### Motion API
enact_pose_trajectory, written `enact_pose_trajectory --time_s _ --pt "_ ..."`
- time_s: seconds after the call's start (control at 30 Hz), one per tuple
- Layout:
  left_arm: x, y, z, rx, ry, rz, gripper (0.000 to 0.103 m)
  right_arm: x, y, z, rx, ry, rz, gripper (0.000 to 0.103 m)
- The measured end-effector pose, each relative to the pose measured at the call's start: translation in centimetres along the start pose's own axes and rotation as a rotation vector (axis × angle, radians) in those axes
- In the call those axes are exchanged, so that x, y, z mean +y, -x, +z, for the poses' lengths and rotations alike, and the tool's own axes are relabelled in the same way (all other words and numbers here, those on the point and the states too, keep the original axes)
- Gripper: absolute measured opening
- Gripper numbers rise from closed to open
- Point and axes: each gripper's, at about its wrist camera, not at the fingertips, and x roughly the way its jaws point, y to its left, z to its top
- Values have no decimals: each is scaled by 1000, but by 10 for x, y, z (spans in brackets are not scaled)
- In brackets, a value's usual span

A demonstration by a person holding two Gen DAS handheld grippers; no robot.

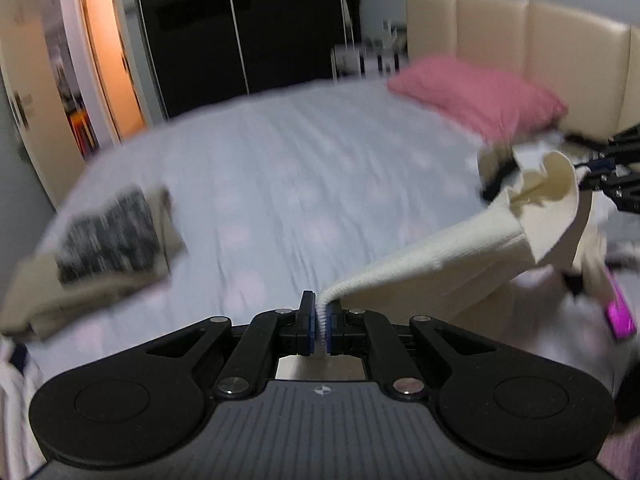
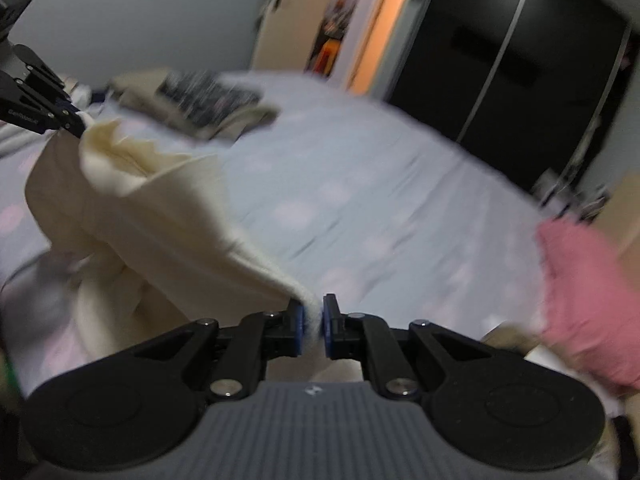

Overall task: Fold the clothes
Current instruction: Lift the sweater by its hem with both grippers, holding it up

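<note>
A cream knitted garment (image 1: 460, 248) hangs stretched between my two grippers above the bed. My left gripper (image 1: 320, 320) is shut on a ribbed edge of the garment, which runs up and to the right toward the other gripper (image 1: 600, 178). In the right wrist view my right gripper (image 2: 314, 326) is shut on another edge of the cream garment (image 2: 160, 208), and the cloth sags leftward to the left gripper (image 2: 78, 124). The lower part of the garment droops out of sight below both tools.
The bed (image 1: 280, 184) has a pale blue sheet with faint pink patches. A folded stack of clothes with a dark patterned piece on top (image 1: 104, 236) lies at its left. A pink pillow (image 1: 480, 96) rests by the cream headboard (image 1: 520, 32). A dark wardrobe (image 1: 248, 20) stands behind.
</note>
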Motion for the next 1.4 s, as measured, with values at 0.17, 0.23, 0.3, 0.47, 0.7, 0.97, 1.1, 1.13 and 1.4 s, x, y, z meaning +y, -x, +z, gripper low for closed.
enact_pose_trajectory --time_s 0.17,0.23,0.3,0.47,0.7,0.97,1.1,1.13,1.4 --pt "-1 41 65 -149 -33 40 3 -28 39 52 -105 -21 -114 9" --pt "-3 60 87 -203 -46 48 3 -39 59 70 -154 -28 -159 8" --pt "-5 80 106 -252 -64 50 3 -49 80 87 -200 -32 -194 8" --pt "-6 129 143 -362 -73 24 3 -69 130 121 -301 -34 -249 8" --pt "-6 158 183 -423 -135 42 3 -96 181 161 -382 -36 -273 8" --pt "-1 77 215 -255 -169 117 3 -108 120 192 -289 -17 -303 8" --pt "7 32 231 -188 -153 154 3 -122 67 206 -234 -30 -323 7" --pt "8 22 236 -178 -153 170 3 -125 54 211 -222 -27 -333 7" --pt "17 -7 285 -251 -174 319 3 -150 -9 250 -233 35 -440 7"
